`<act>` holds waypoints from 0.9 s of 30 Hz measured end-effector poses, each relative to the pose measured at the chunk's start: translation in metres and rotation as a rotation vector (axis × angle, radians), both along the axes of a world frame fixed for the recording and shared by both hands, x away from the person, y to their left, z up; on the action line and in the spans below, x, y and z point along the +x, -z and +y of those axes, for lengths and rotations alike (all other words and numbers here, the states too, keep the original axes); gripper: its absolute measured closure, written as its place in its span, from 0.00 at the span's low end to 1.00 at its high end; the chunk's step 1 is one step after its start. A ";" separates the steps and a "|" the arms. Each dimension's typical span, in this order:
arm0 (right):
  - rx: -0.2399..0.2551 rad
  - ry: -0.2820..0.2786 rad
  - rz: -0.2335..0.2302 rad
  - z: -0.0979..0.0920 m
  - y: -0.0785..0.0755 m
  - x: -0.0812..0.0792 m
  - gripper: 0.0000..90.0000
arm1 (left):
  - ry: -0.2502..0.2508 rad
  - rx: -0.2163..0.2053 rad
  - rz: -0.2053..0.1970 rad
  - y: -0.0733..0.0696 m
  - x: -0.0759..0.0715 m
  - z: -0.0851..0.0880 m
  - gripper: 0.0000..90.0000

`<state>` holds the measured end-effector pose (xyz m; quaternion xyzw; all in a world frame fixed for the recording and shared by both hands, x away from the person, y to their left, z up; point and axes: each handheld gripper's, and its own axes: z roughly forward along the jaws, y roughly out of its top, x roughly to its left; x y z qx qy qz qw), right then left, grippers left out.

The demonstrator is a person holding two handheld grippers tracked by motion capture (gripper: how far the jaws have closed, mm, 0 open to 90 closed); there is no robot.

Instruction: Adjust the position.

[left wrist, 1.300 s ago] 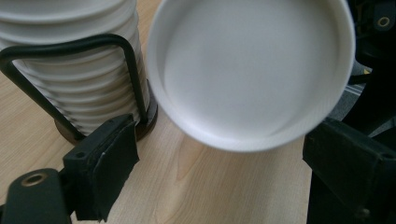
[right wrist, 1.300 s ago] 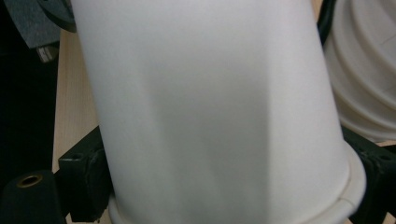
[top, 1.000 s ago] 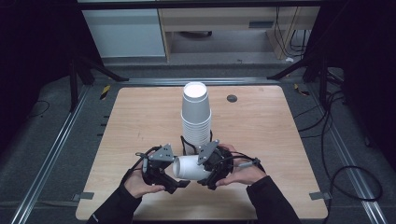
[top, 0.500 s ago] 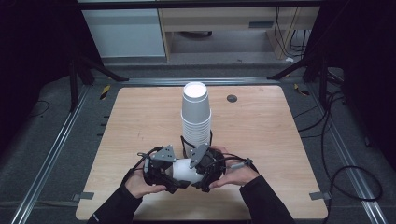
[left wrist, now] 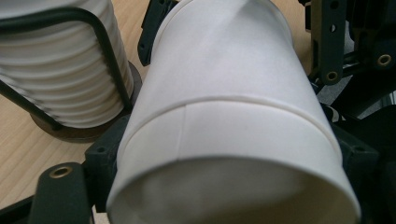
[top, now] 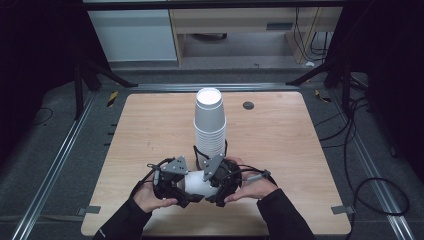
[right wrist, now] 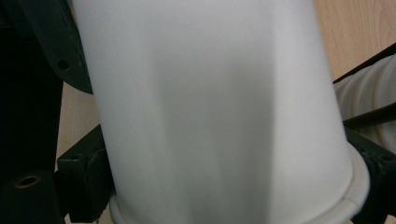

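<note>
- Paper cups (top: 200, 183), two nested white ones by the look of the step on the wall in the left gripper view (left wrist: 233, 135), lie sideways between the two grippers, low over the near part of the table (top: 280, 150).
- Left gripper (top: 176, 186) has its jaws closed against one end of the cups; its black jaws flank the wall in its own view.
- Right gripper (top: 219, 183) is clamped on the other end, rim (right wrist: 355, 186) near its camera, jaws pressed to the sides.
- Just behind stands the cup stack (top: 210, 125) in its wire holder (left wrist: 105, 56).
- Risk, as I judge it: pulling the cups apart with a hard squeeze could crush the thin walls.
- A crooked pull could jam them tighter, or one end could slip free.
- A jerk backward could knock the stack close behind.
</note>
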<state>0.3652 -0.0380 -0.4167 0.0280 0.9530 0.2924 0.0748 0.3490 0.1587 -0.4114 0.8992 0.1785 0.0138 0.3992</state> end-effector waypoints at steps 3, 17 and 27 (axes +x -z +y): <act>0.005 0.006 0.012 0.000 0.000 0.001 0.09 | -0.003 -0.009 0.004 -0.001 0.000 0.001 0.21; 0.045 0.008 0.022 -0.006 -0.007 0.000 0.04 | -0.011 -0.041 0.009 -0.003 0.002 0.008 0.21; 0.187 0.094 0.025 -0.039 -0.024 0.003 0.03 | -0.037 -0.093 -0.016 -0.007 0.004 0.020 0.21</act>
